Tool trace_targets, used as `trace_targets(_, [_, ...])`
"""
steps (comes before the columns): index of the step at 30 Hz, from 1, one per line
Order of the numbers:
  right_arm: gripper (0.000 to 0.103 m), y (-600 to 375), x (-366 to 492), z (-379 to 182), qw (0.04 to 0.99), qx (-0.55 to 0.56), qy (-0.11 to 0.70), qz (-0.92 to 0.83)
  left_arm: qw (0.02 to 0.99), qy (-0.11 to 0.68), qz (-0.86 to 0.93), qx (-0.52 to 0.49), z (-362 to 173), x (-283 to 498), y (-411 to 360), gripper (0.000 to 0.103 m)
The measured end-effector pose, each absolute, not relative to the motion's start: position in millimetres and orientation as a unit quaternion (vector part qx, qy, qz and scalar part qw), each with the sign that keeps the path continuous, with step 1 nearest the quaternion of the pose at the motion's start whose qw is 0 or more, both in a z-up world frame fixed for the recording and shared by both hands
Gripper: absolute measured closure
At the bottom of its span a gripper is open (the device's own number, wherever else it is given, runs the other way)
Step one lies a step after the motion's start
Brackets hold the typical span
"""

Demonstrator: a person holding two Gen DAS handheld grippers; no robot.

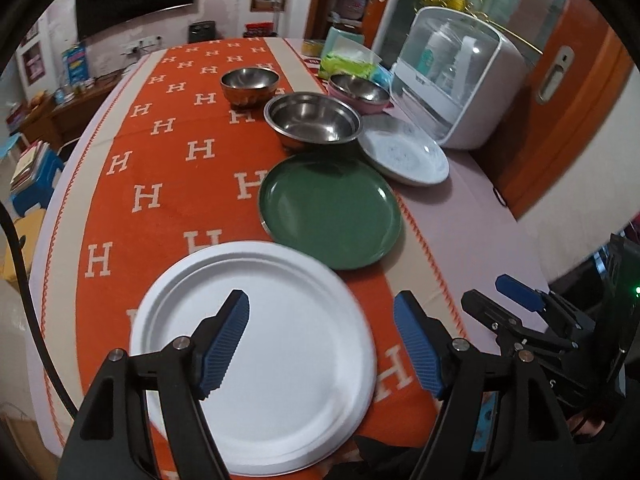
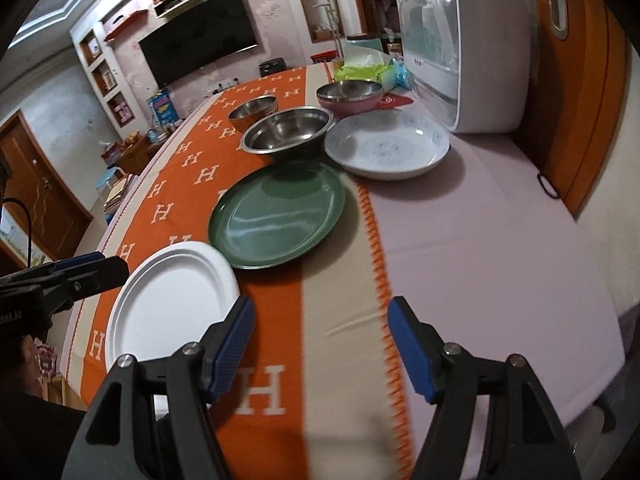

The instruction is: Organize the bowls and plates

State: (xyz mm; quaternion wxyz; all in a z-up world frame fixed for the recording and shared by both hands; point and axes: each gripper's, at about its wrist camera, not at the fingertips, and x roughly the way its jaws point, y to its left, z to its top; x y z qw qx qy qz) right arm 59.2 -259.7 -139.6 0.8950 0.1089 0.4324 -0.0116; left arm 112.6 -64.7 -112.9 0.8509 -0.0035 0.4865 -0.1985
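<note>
Both views were evenly lit by soft indoor light. Bright streaks of glare were seen across the round dark green plate (image 2: pixel 276 216), and a soft shadow was cast to the right of the speckled white ceramic plate (image 2: pixel 386 148). Strong fisheye bending and black vignetting were seen at the edges. Near areas were smeared by motion blur.

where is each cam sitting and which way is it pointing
Left wrist: on the left gripper, above the white plate, facing down the table; the right gripper shows at right.
Right wrist: on the right gripper, over the cloth at the near edge, same heading; the left gripper shows at left.
Shared: white plate, green plate, bowls.
</note>
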Motion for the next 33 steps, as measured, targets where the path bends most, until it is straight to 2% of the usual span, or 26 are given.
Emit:
trace_targets(6, [0.028, -302, 66, -128, 0.907, 0.095, 0.411, 0.003, 0.865, 0.47, -0.173, -0.016, -102, 116, -104, 0.028])
trace_targets(8, [0.027, -313, 68, -125, 0.91, 0.096, 0.404, 0.005, 0.87, 0.463, -0.168, -0.018, -97, 118, -115, 0.025])
trace_targets(16, [0.024, -362, 89, -106, 0.925, 0.112, 0.364, -0.007, 0.884, 0.44, -0.156, -0.006, -75, 140, -156, 0.024])
trace_targets(33, [0.023, -439, 173, -77, 0.939, 0.176, 0.292, -0.04, 0.879, 0.462, -0.114, -0.024, -62, 227, -196, 0.02])
